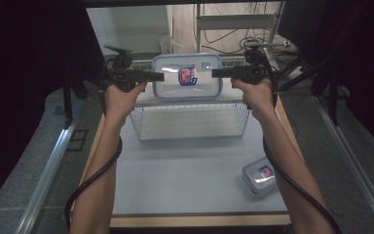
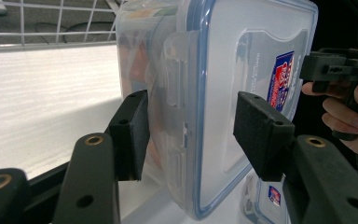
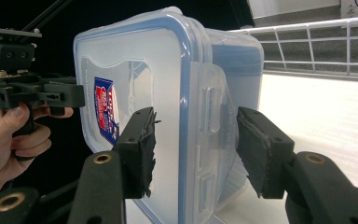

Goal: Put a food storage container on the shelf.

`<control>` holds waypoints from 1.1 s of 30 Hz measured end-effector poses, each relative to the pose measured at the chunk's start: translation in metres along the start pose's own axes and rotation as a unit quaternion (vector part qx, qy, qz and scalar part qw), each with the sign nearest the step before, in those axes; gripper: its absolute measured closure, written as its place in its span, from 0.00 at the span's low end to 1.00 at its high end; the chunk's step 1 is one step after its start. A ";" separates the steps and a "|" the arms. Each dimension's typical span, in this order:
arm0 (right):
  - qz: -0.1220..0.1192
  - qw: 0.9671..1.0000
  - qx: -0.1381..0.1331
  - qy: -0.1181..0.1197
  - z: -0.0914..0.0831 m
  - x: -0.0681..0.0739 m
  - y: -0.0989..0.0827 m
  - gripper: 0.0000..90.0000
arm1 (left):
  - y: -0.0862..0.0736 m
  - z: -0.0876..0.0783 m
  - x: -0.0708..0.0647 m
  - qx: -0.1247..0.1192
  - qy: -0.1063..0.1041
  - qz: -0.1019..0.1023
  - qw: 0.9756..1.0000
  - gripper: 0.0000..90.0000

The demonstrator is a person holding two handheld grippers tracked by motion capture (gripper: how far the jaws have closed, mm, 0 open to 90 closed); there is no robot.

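Both grippers, left point(image 1: 157, 76) and right point(image 1: 219, 73), pinch a clear, blue-rimmed plastic container point(image 1: 187, 76) by its ends. Beneath stands a wire basket point(image 1: 190, 122); a smaller container point(image 1: 259, 176) lies apart.

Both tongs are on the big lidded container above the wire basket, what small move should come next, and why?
Probably ease the container straight down onto the wire basket's shelf. The left tongs and right tongs clamp its two short ends, lid facing the person, and it hangs upright just over the basket. Keep both tongs level so it doesn't twist.

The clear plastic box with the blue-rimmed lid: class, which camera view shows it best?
The high view: the clear plastic box with the blue-rimmed lid shows whole, lid facing the camera. The left gripper view and right gripper view each show one latched end, cropped.
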State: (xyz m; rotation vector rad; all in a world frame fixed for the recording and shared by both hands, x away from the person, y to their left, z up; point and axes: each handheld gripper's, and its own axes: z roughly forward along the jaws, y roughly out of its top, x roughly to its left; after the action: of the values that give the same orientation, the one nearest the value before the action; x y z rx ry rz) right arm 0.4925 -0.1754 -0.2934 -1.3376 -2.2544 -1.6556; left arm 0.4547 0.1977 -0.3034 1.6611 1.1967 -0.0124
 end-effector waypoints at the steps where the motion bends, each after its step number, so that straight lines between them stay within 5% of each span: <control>1: 0.003 1.000 -0.001 0.001 0.001 -0.002 0.000 0.53 | 0.001 0.000 0.000 0.001 0.001 0.000 1.000 0.52; 19: -0.006 0.999 0.000 -0.036 0.009 -0.006 0.004 0.44 | 0.003 0.013 -0.003 -0.006 0.049 0.027 0.998 0.38; 33: -0.014 0.999 -0.005 -0.041 0.008 -0.007 0.000 0.39 | -0.002 0.010 -0.003 -0.012 0.041 0.034 0.998 0.36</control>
State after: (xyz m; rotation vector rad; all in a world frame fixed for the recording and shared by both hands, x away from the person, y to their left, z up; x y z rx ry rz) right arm 0.5004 -0.1730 -0.3002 -1.4067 -2.3237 -1.6512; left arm 0.4566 0.1884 -0.3080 1.6942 1.1959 0.1142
